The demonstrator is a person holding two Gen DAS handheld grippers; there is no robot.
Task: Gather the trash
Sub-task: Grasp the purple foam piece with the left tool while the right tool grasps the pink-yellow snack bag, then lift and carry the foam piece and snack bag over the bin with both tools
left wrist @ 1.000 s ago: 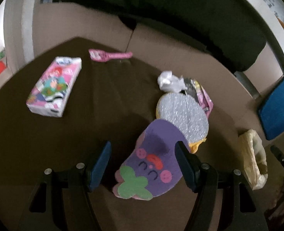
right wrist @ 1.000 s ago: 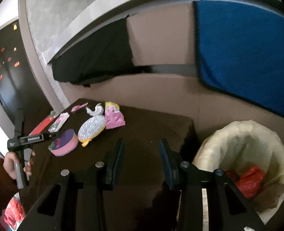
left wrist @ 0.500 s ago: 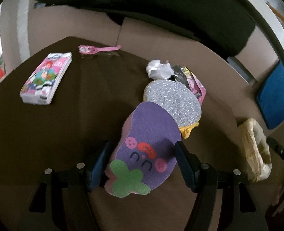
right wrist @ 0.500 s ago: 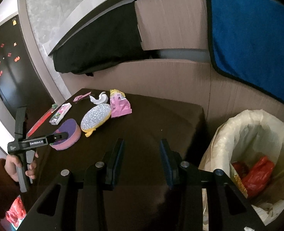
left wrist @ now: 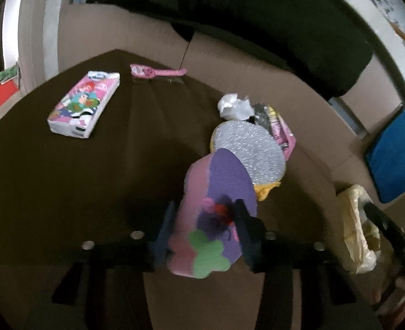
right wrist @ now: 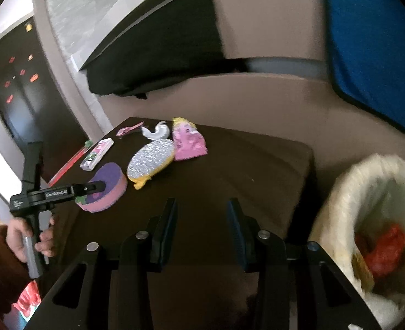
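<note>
On the dark surface, your left tongs have just closed, clamping the purple-and-pink foam sponge to lift it binward; right tongs apart, empty.

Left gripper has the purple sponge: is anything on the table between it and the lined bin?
Nothing visible. The left gripper has just been closing on the purple sponge. From there to the bin the table lies bare; the silver sponge sits farther back.

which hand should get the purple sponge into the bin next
Left. Its jaws have just been closing and the left gripper now clamps the purple sponge. The right gripper is open and empty, though nearer the bin.
</note>
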